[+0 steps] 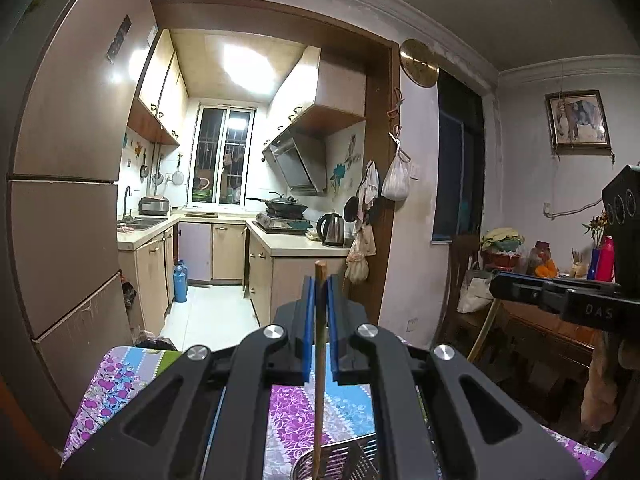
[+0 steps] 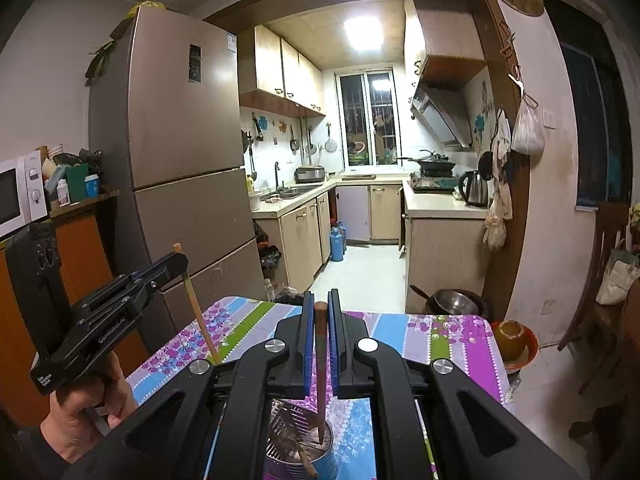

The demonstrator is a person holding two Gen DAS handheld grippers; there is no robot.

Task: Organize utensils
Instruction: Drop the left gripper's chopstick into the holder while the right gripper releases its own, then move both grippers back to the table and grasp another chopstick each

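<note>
In the left wrist view my left gripper (image 1: 320,285) is shut on a pale wooden chopstick (image 1: 319,380) held upright. Its lower end reaches down to a slotted metal utensil holder (image 1: 340,458) at the bottom edge. In the right wrist view my right gripper (image 2: 320,302) is shut on a dark brown chopstick (image 2: 321,384), whose tip sits inside the metal holder (image 2: 298,446). Another dark utensil leans in that holder. The left gripper (image 2: 181,261) shows at the left of that view, in a hand (image 2: 80,412), with the pale chopstick (image 2: 200,316) slanting down. The right gripper (image 1: 496,285) shows at the right edge of the left wrist view.
The holder stands on a table with a floral cloth (image 2: 440,336). A tall fridge (image 2: 180,184) stands beyond the table's left, with a microwave (image 2: 16,196) beside it. A bowl on a red plate (image 2: 514,338) and a metal pot (image 2: 456,302) sit low at the right. A cluttered wooden table (image 1: 540,320) is further right.
</note>
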